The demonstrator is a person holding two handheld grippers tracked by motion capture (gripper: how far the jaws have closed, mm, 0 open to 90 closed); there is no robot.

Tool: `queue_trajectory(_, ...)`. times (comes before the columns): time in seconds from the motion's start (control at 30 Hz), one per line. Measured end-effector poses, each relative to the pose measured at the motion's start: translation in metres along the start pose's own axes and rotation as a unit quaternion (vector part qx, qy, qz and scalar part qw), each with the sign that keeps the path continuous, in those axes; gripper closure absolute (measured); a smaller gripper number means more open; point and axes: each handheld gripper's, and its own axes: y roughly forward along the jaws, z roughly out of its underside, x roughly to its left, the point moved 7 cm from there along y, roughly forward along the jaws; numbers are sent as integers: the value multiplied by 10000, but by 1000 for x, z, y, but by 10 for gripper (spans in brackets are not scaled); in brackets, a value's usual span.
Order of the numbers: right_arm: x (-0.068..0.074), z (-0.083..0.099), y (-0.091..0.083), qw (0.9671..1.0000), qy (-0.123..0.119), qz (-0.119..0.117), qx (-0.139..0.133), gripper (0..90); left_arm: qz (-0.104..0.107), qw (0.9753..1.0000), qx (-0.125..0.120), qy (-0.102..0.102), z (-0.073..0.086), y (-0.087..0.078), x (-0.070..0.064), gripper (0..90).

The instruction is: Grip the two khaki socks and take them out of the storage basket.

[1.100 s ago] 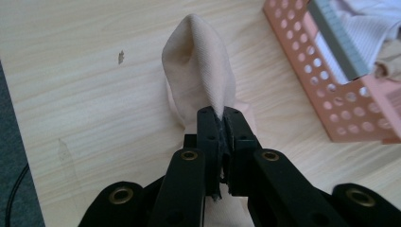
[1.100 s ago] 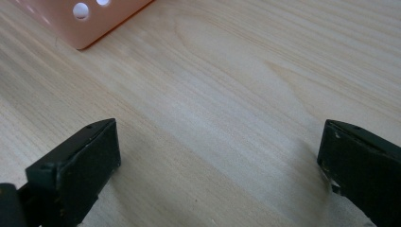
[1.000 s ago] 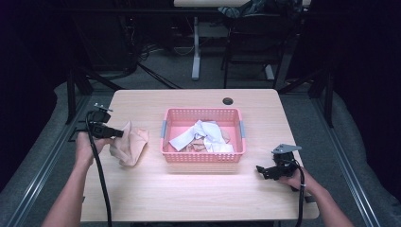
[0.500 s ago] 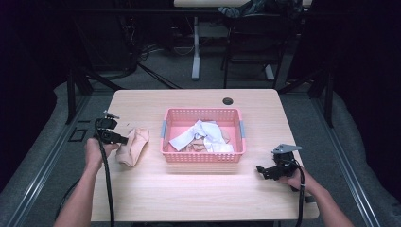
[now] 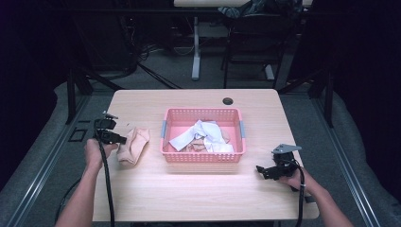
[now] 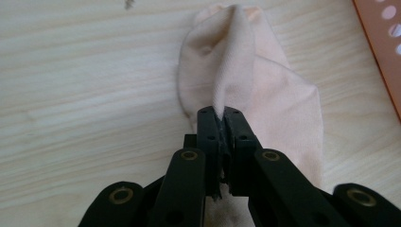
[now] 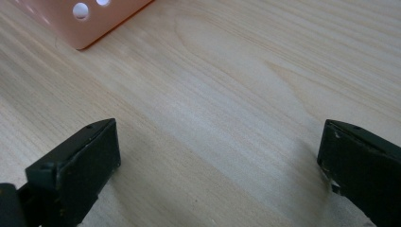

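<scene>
A peach sock (image 5: 133,144) lies on the wooden table (image 5: 198,194) just left of the pink basket (image 5: 203,160). My left gripper (image 5: 122,140) is shut on a pinched fold of this sock (image 6: 246,80), its jaws (image 6: 220,124) pressed together on the cloth. Inside the basket lie white cloths (image 5: 201,135) and another peach piece. My right gripper (image 5: 261,169) rests low near the table's front right, open, with bare wood between its fingers (image 7: 75,161). A corner of the basket (image 7: 90,23) shows at upper left in the right gripper view.
A small dark round hole (image 5: 228,100) sits near the table's far edge. Beyond the table are a desk leg (image 5: 196,47), cables and a chair on grey carpet. Black cables trail from both grippers toward the front edge.
My left gripper has lowered and drawn back to the left, laying the sock flatter on the table. The right gripper has stayed where it was.
</scene>
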Motion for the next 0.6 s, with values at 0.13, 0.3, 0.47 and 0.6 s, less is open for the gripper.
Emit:
queue_trajectory(0.13,0,0,0,10000,2,-6,-2,0,-298,9995,-47,-128,-2,-5,15,861)
queue_trajectory(0.3,0,0,0,10000,0,-4,0,0,-546,9971,-71,-529,2,2,32,567)
queue_trajectory(0.47,0,0,0,10000,1,-5,1,0,-595,9957,-359,-606,10,-15,37,259)
queue_trajectory(0.6,0,0,0,10000,1,-2,0,0,-592,9939,-695,-611,19,-42,38,154)
